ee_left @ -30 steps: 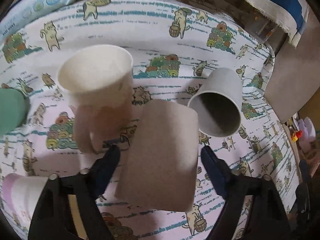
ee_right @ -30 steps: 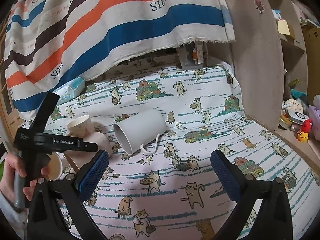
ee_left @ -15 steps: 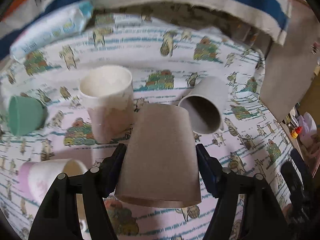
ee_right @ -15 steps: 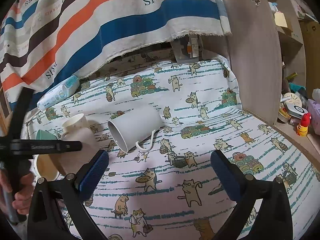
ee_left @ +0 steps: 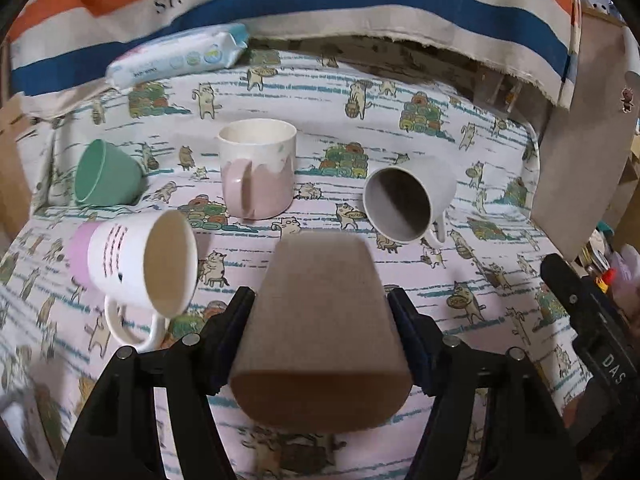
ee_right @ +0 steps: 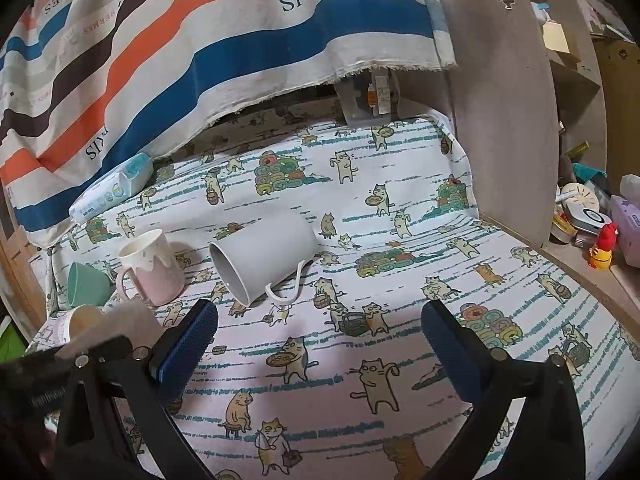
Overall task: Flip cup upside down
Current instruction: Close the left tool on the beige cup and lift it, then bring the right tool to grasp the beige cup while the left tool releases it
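Observation:
My left gripper (ee_left: 322,324) is shut on a beige handleless cup (ee_left: 322,332). The cup is upside down, narrow base up and wide rim low, near the cat-print cloth (ee_left: 460,304). In the right wrist view the cup (ee_right: 132,314) shows blurred at the far left behind the left gripper. My right gripper (ee_right: 318,346) is open and empty above the cloth (ee_right: 360,380).
A grey mug (ee_left: 408,200) lies on its side, also in the right wrist view (ee_right: 260,254). A pink-and-white mug (ee_left: 256,172) stands upright. A white-and-lilac mug (ee_left: 136,264) and a green cup (ee_left: 104,172) lie tipped. A wipes pack (ee_left: 176,56) lies at the back; a wooden panel (ee_right: 500,100) stands right.
The left gripper has turned and pulled back with the beige cup, bringing it from tilted to base-up. The right gripper has shifted only slightly.

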`<state>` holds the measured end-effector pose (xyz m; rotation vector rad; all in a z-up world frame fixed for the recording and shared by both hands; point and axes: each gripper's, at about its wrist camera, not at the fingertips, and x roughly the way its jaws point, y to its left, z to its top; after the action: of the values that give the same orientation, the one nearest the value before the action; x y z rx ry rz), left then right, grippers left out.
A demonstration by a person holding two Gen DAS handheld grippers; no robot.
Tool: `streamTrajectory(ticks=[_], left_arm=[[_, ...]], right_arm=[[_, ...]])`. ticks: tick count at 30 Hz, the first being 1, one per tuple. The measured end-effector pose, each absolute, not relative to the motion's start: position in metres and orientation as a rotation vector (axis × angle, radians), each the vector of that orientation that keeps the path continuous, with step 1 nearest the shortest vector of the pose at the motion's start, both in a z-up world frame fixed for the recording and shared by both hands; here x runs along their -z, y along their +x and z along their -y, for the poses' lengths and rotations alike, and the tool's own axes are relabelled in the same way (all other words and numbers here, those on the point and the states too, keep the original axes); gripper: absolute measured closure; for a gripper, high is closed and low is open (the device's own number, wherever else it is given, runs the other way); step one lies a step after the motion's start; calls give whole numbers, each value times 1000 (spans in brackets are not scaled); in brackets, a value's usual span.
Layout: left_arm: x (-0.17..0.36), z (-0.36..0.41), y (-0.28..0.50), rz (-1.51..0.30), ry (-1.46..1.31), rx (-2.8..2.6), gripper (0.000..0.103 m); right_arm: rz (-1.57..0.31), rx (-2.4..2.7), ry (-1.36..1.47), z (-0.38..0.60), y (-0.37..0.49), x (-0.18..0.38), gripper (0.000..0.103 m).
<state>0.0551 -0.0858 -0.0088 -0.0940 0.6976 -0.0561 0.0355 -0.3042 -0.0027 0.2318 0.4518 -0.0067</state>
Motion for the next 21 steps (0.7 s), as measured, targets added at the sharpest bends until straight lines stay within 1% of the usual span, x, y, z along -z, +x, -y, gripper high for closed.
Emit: streamTrajectory(ticks=[8, 14, 19, 21], left_arm=[[11, 119, 49, -650, -58, 48, 37], [24, 119, 47, -693, -116, 98, 36], [18, 119, 29, -630, -88, 94, 21], [10, 112, 26, -608, -96, 95, 19]], right_arm=[[-446, 14, 237, 307, 35, 2, 0], [-445, 17, 239, 308, 36, 2, 0], [-445, 15, 241, 308, 36, 3, 0], [-445, 16, 243, 308, 36, 3, 0]])
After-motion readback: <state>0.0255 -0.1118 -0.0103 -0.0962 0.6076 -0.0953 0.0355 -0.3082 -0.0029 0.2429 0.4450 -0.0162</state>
